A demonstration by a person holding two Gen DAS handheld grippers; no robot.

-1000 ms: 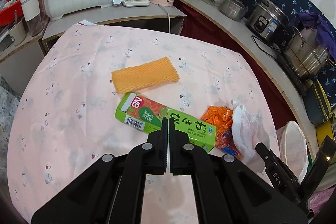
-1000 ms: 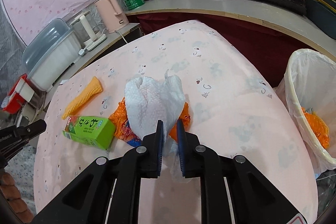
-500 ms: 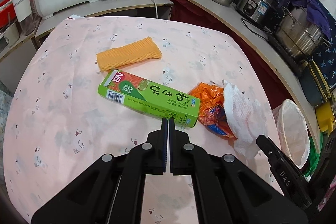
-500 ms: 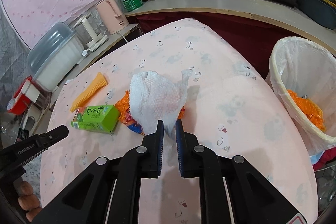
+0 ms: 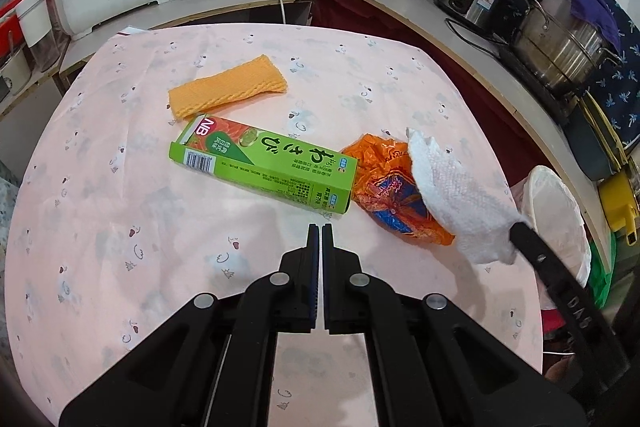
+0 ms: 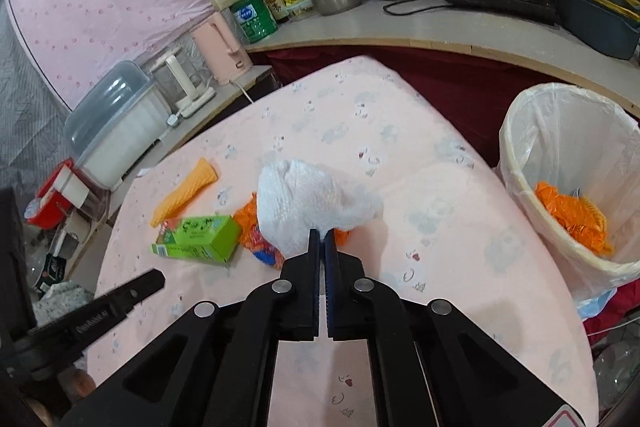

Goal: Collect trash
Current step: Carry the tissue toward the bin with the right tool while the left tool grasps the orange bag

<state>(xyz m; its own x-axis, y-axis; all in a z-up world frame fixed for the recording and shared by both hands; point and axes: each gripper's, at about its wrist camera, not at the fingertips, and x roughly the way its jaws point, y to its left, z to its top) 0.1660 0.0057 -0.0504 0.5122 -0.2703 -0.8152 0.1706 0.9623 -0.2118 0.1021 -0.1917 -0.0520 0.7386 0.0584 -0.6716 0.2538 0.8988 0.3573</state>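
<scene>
- Since the right tool (image 6: 321,235) has its jaws closed on only a corner of the white paper towel (image 6: 304,205), the limp sheet could slip free or drag the orange wrapper (image 5: 390,187) off the surface (image 5: 100,227) before reaching the lined bin (image 6: 568,179) at right.
- Left tool (image 5: 321,227): jaws together, holding nothing.
- Counted on the surface: one towel, one orange wrapper, one green carton (image 5: 264,163), one orange foam sleeve (image 5: 226,91).

We see a pale pink tablecloth (image 5: 120,227) with small prints, a green carton (image 5: 264,163), an orange ribbed sleeve (image 5: 228,93), an orange wrapper (image 5: 388,195) with blue, perhaps lettering, and white tissue (image 6: 308,199).
</scene>
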